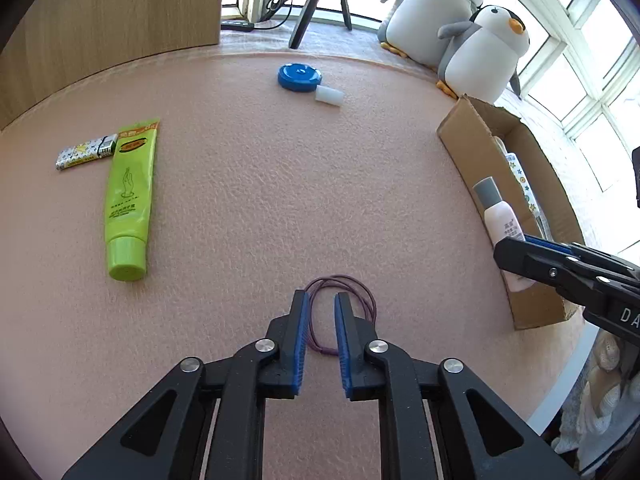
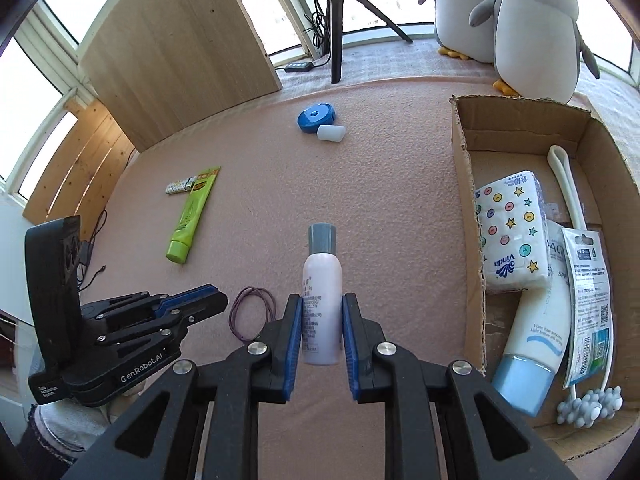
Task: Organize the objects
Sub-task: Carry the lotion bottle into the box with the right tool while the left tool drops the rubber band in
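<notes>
A: Our right gripper (image 2: 321, 300) is clamped on the small bottle (image 2: 322, 300), blue pads pressed against both its sides, grey cap pointing away from us. It seems to be held above the pink mat (image 2: 380, 200), though we cannot tell how high.

B: And our left gripper (image 1: 322, 300) is low over the purple hair tie (image 1: 344, 300), its jaws parted and straddling one side of the loop. Nothing is gripped yet.

A: Then the bottle goes first, we think. The cardboard box (image 2: 466, 184) sits just to our right, already holding a tissue pack (image 2: 510, 232), a white tube (image 2: 538, 336) and a long white massager (image 2: 568, 196).

B: We should lift enough to clear the near wall before swinging across; clipping that flap would probably shove the whole box.

A: The free floor looks to be at the far end, past the tissues. We could lay the bottle there on its side and let go only once it rests.

B: For the hair tie, we should press the tips right down on the mat before closing, since the cord is thin and may slip out.

A: After that, the green tube (image 1: 128, 200), the lighter (image 1: 86, 152), the blue disc (image 1: 299, 77) and the white cap (image 1: 329, 96) beside it remain out on the mat, well apart from the box.
</notes>
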Available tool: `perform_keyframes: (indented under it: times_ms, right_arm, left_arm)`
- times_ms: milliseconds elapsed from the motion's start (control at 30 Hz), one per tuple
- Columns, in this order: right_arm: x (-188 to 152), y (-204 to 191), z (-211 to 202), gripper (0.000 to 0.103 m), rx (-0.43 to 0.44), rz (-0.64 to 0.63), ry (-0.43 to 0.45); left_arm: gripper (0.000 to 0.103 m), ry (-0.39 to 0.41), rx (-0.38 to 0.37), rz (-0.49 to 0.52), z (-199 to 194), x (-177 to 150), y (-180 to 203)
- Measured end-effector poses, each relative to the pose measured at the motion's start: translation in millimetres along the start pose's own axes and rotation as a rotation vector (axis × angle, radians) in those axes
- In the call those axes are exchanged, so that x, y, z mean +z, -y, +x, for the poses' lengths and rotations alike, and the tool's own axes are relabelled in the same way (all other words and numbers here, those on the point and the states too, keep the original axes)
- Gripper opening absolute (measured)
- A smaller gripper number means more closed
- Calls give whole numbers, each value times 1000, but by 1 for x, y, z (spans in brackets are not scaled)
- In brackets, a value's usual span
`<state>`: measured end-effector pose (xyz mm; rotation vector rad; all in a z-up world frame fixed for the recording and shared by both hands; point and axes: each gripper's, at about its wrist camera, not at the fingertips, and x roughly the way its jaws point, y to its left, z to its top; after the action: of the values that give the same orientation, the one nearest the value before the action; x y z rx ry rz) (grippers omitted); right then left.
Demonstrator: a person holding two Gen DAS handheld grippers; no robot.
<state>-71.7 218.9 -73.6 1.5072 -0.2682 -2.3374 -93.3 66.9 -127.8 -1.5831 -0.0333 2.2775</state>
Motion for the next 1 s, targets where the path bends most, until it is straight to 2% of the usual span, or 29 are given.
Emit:
perform_keyframes:
  times_ms: [67,133,200,267,333,367,433,500,533,733,1000]
  right_arm:
    - [-2,3,-6,18,-1,2,5]
    - [-5,9,-12,18,-1,10,9]
    - [-7,14,-15,18,-2,21,12]
    - [-10,20,-20,18,-4,33,17]
    - [-12,26,-22,18,-4,45,19]
    - [-13,28,-23,18,-4,51,20]
    - [-15,32,-25,18,-5,59,24]
    - [-15,34,-27,18,-5,62,30]
    - [-15,35,-28,18,-6,63,34]
    - [-13,41,-43,18,-11,67,73]
    - [-11,70,-81,18,-54,110,152]
  left_arm:
    - [30,-12,42,31,10,0,5]
    - [39,-30,41,38,17,1,8]
    - [64,-32,48,30,19,2,12]
    - [69,-28,32,39,21,1,17]
    - [69,-37,52,62,29,0,25]
    - [68,-30,75,83,31,-2,29]
    - [49,-5,148,138,32,-6,38]
    - [10,-4,116,134,30,-7,39]
    - [5,-8,111,126,29,-6,38]
    - [4,3,80,81,20,-3,35]
    - [4,99,-41,59,-24,21,59]
